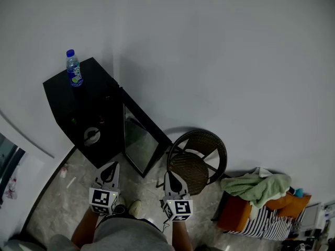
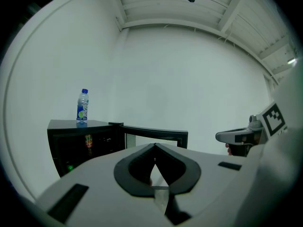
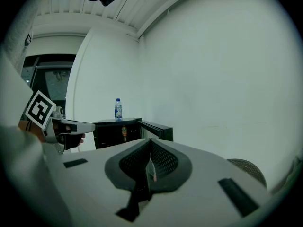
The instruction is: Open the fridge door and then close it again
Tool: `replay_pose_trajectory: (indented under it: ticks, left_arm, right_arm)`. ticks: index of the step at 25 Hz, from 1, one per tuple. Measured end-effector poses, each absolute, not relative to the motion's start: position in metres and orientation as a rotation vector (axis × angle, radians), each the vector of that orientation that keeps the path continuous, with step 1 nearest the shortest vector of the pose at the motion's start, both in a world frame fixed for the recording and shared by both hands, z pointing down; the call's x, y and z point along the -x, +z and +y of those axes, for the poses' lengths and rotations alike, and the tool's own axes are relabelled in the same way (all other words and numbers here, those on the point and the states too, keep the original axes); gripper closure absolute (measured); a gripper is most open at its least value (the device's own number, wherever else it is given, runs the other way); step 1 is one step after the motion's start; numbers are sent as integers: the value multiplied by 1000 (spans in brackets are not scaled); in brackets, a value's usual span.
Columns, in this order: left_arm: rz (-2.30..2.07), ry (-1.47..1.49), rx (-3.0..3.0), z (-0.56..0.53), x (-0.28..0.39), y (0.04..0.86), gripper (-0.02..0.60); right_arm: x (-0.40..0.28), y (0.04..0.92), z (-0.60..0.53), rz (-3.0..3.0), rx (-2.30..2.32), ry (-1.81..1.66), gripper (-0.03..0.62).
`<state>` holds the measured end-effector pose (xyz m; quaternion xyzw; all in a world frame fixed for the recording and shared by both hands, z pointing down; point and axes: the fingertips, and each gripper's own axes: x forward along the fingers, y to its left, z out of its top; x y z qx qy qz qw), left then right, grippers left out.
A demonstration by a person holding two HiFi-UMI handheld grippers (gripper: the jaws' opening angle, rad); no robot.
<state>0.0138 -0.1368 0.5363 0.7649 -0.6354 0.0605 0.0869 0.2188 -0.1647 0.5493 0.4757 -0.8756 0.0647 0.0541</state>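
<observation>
A white-walled corner with a pale stone floor [image 1: 73, 192] is what we stand in. The fridge [image 1: 78, 106], a small black one, sits on the floor in that corner. Its door [image 1: 141, 140] is swung wide, hinged at the fridge's right front corner, with the free edge out toward us. The dark inside shows in both gripper views, so we judge the opening half done and the closing not yet begun.

A bottle [image 1: 74, 68] stands upright on top of the fridge, near its back left. A wicker chair [image 1: 196, 161] sits just beside the door's free edge, on its outer side.

The next move, as we read it, calls for one gripper to reach the door's outer face near the free edge. It would then push the door round to the fridge front without nudging the chair.

The left gripper [image 1: 109, 172] has its jaws pressed together with nothing between them, and points toward the fridge front, well apart from it. The right gripper [image 1: 171, 175] is likewise closed up and empty. It is aimed at the gap between door and chair and touches neither.
</observation>
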Motion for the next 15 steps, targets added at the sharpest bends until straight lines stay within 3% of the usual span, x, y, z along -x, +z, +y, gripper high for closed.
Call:
replay_pose_trajectory:
  ticks: [15]
  left_arm:
    - [-1806,180,-2339,-155,10,530,577]
  right_arm:
    - [-194,539,-171,-2605,-1528,196,571]
